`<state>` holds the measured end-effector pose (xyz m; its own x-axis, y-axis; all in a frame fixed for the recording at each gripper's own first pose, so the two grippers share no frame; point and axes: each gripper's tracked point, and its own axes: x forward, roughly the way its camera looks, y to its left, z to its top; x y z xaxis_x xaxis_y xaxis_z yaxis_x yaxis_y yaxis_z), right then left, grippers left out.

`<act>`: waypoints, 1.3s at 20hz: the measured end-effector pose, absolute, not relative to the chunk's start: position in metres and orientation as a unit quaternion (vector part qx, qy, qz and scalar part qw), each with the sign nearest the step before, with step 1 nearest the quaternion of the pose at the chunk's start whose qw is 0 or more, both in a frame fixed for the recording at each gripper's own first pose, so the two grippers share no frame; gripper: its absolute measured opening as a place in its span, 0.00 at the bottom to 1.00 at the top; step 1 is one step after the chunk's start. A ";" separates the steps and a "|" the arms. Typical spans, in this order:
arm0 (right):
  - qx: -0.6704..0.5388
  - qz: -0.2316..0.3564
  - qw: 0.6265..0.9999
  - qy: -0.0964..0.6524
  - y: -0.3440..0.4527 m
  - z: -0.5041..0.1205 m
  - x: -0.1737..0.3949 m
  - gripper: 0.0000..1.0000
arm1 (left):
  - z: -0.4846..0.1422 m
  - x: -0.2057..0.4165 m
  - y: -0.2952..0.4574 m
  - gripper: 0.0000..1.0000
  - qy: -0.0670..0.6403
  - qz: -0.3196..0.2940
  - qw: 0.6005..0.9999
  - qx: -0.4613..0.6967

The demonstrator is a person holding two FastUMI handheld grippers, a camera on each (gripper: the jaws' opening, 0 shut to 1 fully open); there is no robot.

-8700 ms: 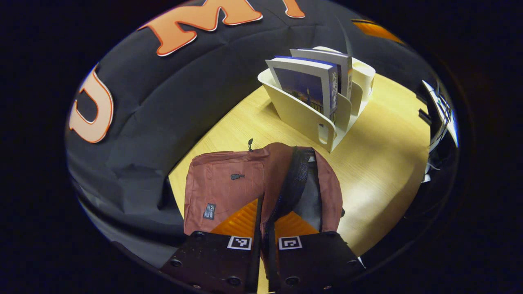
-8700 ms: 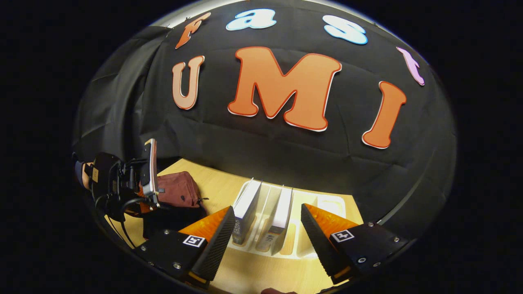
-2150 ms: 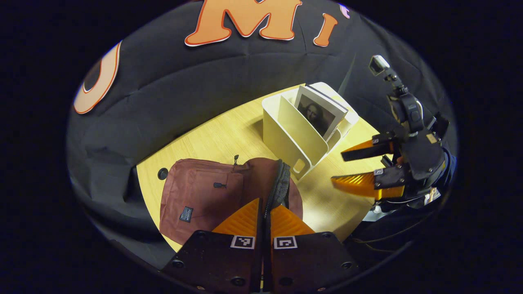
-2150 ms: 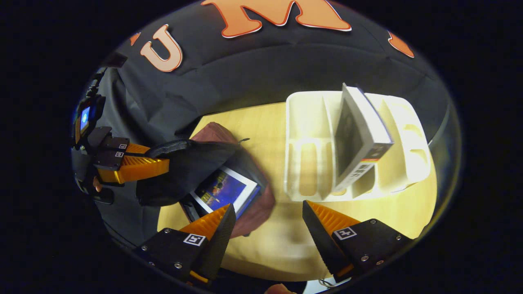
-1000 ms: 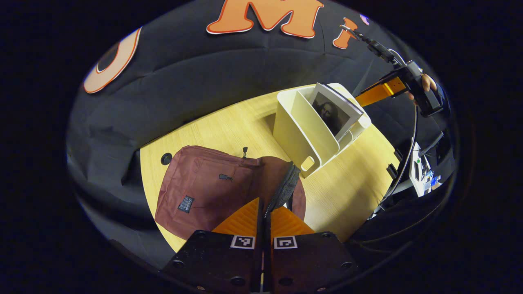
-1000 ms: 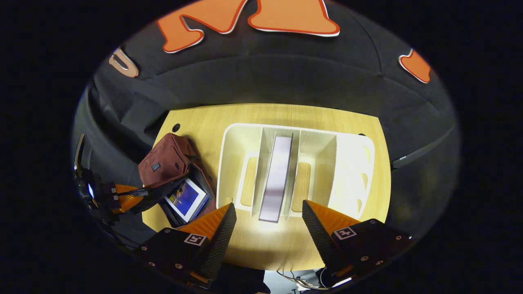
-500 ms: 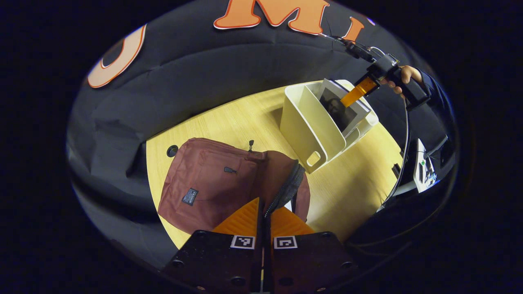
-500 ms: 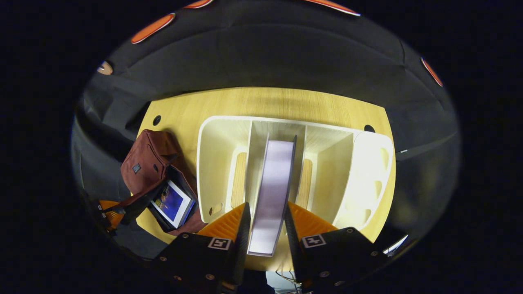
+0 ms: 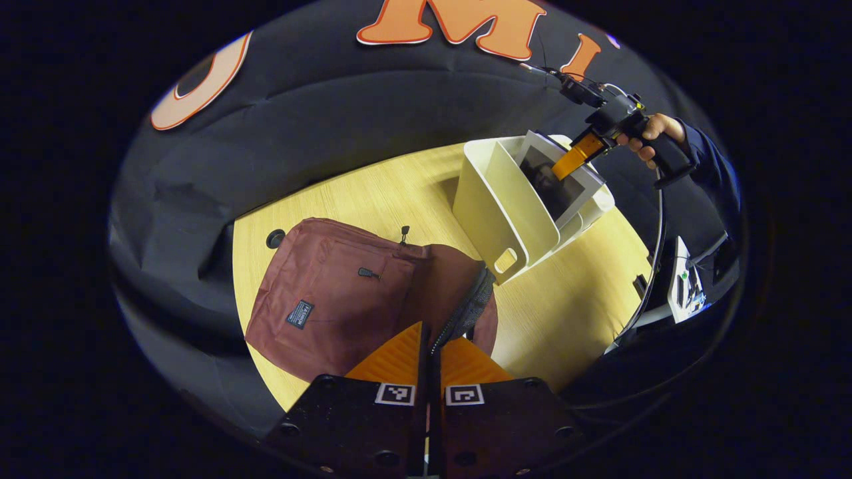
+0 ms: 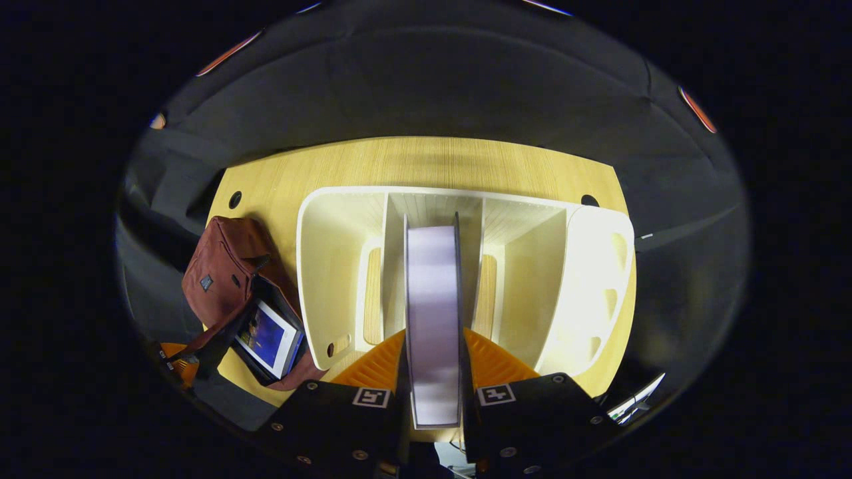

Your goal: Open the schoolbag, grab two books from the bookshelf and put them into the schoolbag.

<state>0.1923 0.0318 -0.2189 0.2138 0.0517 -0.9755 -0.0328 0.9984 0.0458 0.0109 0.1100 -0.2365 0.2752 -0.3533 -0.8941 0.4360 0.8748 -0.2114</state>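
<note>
On the pale wooden bench (image 10: pixel 426 159), your right tool (image 10: pixel 434 372) pinches the grey-covered book (image 10: pixel 432 319) standing upright in the middle slot of the cream plastic bookshelf (image 10: pixel 333 266); both fingers press its covers. Beside the shelf, the maroon fabric schoolbag (image 10: pixel 219 266) lies open with a blue-covered book (image 10: pixel 268 337) inside. Your left tool (image 9: pixel 431 352) is pressed together on the schoolbag's black zipper edge (image 9: pixel 466 309), holding the flap.

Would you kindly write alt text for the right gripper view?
The right gripper is shut on a book standing in the white bookshelf on a wooden table. At left, a maroon schoolbag lies open with a blue-covered book inside.
</note>
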 end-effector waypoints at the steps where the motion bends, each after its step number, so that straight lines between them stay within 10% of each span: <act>1: 0.012 0.026 0.782 0.622 0.031 -0.211 0.191 0.32 | -0.235 0.011 0.110 0.03 0.549 -0.249 0.797 0.036; 26: 0.114 0.078 0.834 0.535 0.042 -0.069 0.107 0.31 | -0.254 0.008 0.113 0.03 0.546 -0.266 0.792 0.059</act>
<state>0.1074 0.0415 -0.0691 0.4165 0.2518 -0.8735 -0.0071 0.9617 0.2739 0.0080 0.1130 -0.2535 0.2614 -0.3580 -0.8964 0.4863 0.8511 -0.1980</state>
